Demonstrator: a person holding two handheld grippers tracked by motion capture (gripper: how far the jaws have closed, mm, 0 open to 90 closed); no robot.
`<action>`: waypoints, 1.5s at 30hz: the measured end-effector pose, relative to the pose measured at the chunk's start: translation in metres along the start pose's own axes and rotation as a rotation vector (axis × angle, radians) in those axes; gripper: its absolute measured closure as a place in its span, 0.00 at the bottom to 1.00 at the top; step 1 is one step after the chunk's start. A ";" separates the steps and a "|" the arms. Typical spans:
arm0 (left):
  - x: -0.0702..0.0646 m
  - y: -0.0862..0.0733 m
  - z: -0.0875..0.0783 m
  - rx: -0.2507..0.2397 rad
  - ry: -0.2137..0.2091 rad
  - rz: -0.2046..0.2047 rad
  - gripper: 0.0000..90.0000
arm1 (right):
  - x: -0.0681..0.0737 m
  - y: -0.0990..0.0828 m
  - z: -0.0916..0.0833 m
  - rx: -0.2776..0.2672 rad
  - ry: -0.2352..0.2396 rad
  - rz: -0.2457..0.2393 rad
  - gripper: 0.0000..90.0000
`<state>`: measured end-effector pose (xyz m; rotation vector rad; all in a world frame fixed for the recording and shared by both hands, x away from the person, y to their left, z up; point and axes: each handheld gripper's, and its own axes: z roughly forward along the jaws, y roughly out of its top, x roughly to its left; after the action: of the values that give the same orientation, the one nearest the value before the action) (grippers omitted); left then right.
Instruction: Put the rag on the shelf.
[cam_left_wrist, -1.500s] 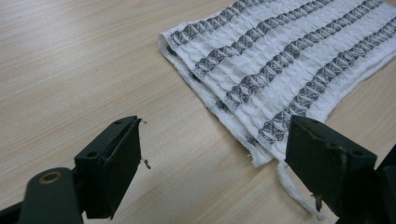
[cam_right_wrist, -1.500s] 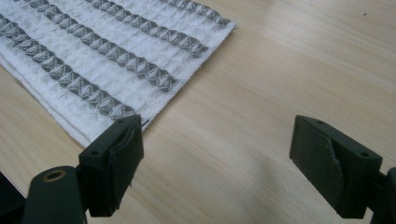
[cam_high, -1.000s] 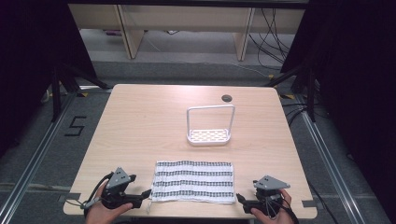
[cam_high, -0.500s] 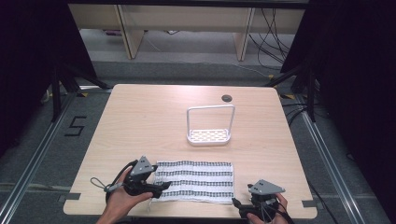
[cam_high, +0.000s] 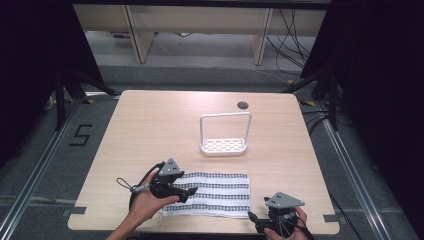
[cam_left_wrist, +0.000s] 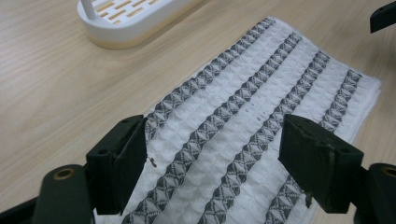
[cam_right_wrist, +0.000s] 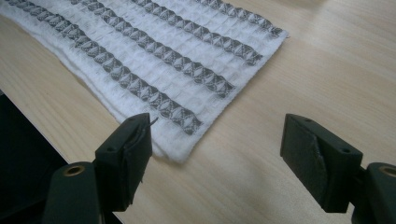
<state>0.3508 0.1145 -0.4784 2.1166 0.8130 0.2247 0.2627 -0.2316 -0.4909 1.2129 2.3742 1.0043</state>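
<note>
A white towel (cam_high: 212, 194) with dark patterned stripes lies flat near the table's front edge. My left gripper (cam_high: 191, 192) reaches over its left end. In the left gripper view the jaws (cam_left_wrist: 212, 163) stand wide open just above the towel (cam_left_wrist: 252, 98), which lies under the gap; they have just been closing a little. My right gripper (cam_high: 252, 219) sits at the towel's front right corner. In the right gripper view it (cam_right_wrist: 217, 154) is open over bare wood, having closed slightly, with the towel (cam_right_wrist: 154, 56) corner beside one jaw.
A white rack (cam_high: 223, 145) with a tall wire handle stands mid-table behind the towel; its slotted base (cam_left_wrist: 130, 18) appears in the left gripper view. A round cable hole (cam_high: 243, 105) sits near the far edge of the wooden table (cam_high: 150, 125).
My left gripper has moved right and slightly away from the front edge, from beside the towel to over its left end. The right gripper has hardly shifted.
</note>
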 end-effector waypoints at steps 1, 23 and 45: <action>0.000 0.001 0.001 0.002 -0.002 0.002 0.25 | 0.000 0.000 0.000 0.000 0.000 -0.001 0.29; -0.009 0.035 0.034 0.012 -0.048 0.031 0.28 | 0.003 0.003 0.006 0.008 0.011 -0.022 0.33; -0.033 0.083 0.105 0.121 -0.163 0.145 0.33 | 0.016 0.001 0.012 0.035 0.010 -0.084 0.47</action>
<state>0.4088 -0.0110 -0.4777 2.2763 0.5913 0.0785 0.2599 -0.2127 -0.4984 1.1128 2.4385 0.9484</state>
